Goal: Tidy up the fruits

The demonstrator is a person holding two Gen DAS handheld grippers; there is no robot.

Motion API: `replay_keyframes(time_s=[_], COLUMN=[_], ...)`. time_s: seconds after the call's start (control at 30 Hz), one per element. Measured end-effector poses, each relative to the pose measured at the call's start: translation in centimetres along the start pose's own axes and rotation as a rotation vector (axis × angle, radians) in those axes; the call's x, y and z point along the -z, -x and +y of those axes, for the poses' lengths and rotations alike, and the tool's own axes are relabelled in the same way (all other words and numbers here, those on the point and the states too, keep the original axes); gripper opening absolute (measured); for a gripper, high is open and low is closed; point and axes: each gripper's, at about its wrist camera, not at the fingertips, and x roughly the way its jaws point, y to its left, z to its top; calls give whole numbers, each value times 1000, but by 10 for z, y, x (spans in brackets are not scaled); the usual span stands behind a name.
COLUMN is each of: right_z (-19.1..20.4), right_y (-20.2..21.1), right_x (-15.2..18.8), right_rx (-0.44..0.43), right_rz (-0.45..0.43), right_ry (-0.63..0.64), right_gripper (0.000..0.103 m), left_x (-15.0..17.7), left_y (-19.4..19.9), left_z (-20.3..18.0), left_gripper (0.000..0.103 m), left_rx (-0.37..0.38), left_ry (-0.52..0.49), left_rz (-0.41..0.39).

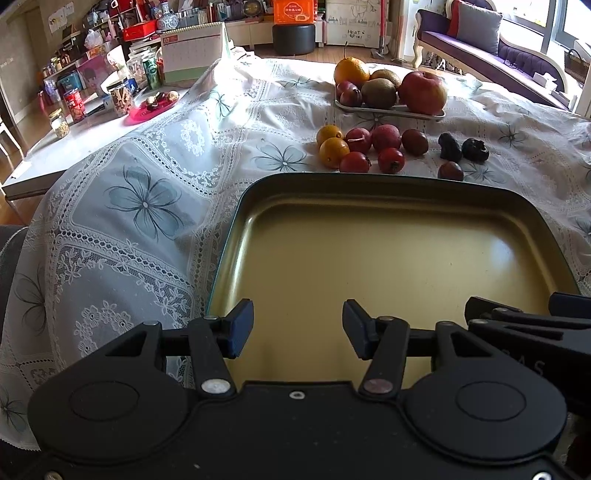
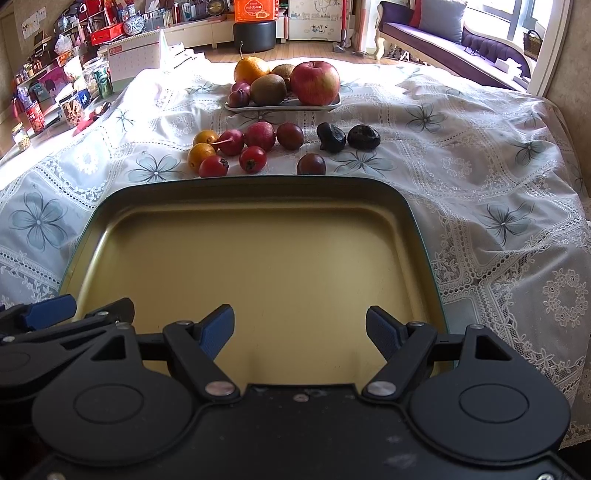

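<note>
Both claws, left claw [image 1: 297, 328] and right claw [image 2: 300, 332], gaping empty over the bare gold tray [image 2: 258, 266], staged beside loose small fruits [image 2: 255, 147] for sorting.

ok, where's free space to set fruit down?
The gold tray is bare, under both open grippers. Open cloth right of the two dark fruits. Crowded: the loose fruit cluster past the tray's far rim, and the white plate.

A home living room: a purple sofa [image 1: 480, 48], cluttered shelves [image 1: 122, 22] and a lace-clothed table [image 1: 147, 206].
</note>
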Motion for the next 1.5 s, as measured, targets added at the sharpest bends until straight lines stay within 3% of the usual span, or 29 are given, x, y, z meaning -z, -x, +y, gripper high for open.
replay_keyframes(time_s=[0.57, 0.7, 0.8, 1.03, 1.23, 1.5], right_z=[-2, -3, -5, -33, -59, -75], right_y=[-1, -2, 1, 4, -27, -79], right_x=[-3, -7, -14, -57, -105, -142], right_rx=[-20, -77, -96, -192, -173, -186], right_rz=[19, 59, 58, 56, 37, 67], right_ry=[-17, -16, -5, -49, -123, -181], right_gripper=[81, 69, 68, 68, 69, 59], left_x=[-1, -6, -16, -55, -99, -138], left_y=[0, 1, 1, -5, -31, -77], left_z=[4, 8, 11, 24, 29, 22], left_gripper=[59, 59, 59, 59, 59, 57], left_rx=[32, 55, 95, 116, 152, 164], left_ry=[24, 32, 14, -25, -23, -22], left_rz=[7, 8, 30, 21, 22, 46])
